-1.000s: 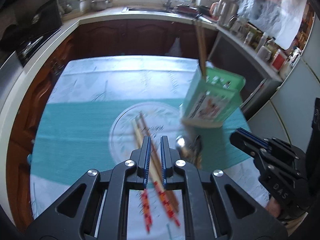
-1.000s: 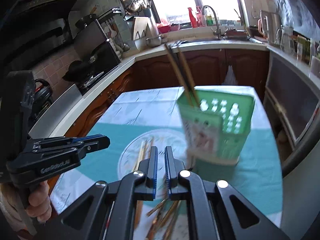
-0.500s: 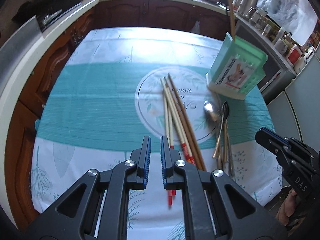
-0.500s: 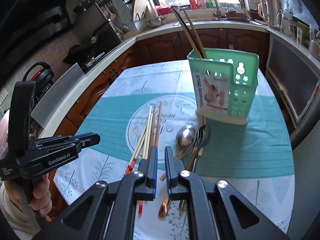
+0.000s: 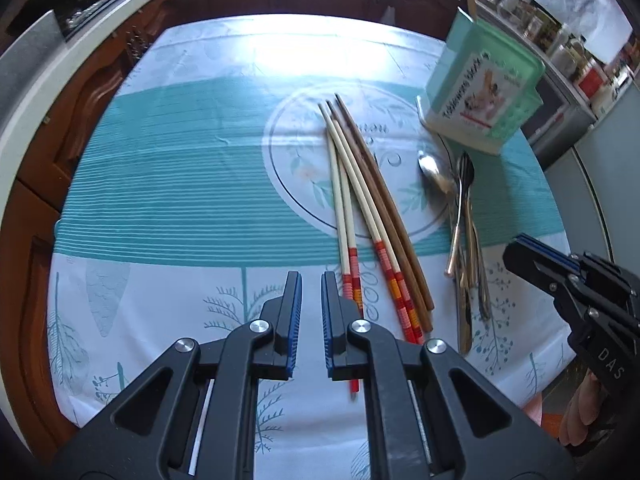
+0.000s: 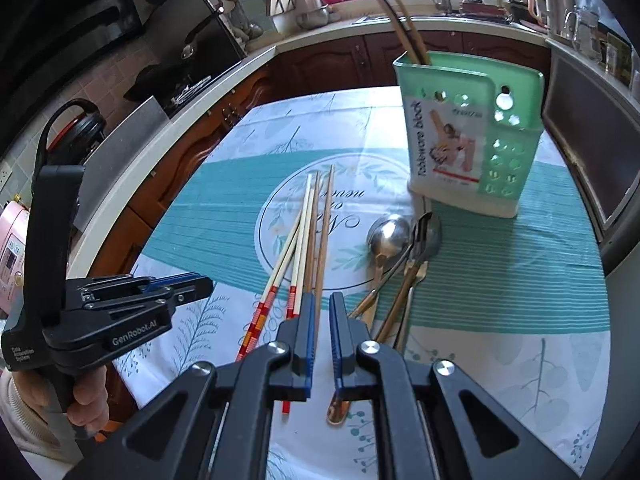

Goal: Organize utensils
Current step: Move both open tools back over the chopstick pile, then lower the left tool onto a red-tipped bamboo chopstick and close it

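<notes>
While I look through the left wrist, my left gripper (image 5: 311, 280) hangs nearly closed, empty, above a counter (image 5: 168, 184) under a teal-striped leaf-print cloth; pale bamboo chopsticks with red bands (image 5: 348, 200) lie beside steel spoons (image 5: 460, 216). Right wrist: my right gripper (image 6: 322, 300), narrow and empty; green perforated plastic holder (image 6: 460, 140) reads "Tableware block"; kitchen cabinets behind.

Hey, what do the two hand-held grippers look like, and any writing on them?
Both are matte black plastic with silver pivot screws and blue ribbed pads on the fingers. The left hand-held gripper reads GenRobot.AI on its side; the right hand-held gripper shows the letters DAS. A cream sleeve covers the left wrist.
</notes>
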Demonstrator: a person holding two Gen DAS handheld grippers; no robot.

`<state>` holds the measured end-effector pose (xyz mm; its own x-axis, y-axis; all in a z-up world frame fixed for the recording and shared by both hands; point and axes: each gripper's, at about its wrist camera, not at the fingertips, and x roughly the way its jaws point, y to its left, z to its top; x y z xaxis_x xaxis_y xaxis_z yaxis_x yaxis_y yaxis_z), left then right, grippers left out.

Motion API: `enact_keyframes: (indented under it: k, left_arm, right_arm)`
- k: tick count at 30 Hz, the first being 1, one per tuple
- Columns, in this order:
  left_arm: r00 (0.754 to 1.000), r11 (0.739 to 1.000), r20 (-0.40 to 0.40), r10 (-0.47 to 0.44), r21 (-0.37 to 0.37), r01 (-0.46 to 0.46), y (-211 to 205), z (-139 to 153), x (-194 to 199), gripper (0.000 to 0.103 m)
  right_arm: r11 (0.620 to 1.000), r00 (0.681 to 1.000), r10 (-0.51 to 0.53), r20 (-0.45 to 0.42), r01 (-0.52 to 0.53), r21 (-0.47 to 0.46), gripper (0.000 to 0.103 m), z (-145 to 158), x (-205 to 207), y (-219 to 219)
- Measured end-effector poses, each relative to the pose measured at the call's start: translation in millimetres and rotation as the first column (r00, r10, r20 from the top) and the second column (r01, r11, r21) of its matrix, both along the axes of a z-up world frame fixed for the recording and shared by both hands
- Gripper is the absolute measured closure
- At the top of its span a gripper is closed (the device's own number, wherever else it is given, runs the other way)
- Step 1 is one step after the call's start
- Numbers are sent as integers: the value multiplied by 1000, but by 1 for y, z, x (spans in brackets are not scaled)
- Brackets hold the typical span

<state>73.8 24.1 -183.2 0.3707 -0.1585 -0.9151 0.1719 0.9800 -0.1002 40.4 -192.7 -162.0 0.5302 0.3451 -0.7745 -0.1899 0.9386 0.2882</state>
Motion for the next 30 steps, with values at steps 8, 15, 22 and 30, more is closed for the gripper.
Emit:
enact_keyframes:
  k: [8,15,22,30]
  left_arm:
    - [998,999,-28,-49,-25,48,-5,-10,0,97]
    - [997,997,-43,-66,-45,64,-4,-13,2,97]
    - [994,995,-70,-81,-65,77,-6,-21,8,97]
    - [979,989,-182,-87,-137,62,-7,-42,41,97]
  right_arm:
    - [1000,998,30,-47,-30,5,96,-13,5,10]
    - [999,995,47,-83,-46,12,96,-21,14,13]
    - [997,991,74,-112,-72,19,96,-29,20,20]
    - [995,987,93,-132,-90,30,96,-35,24,26]
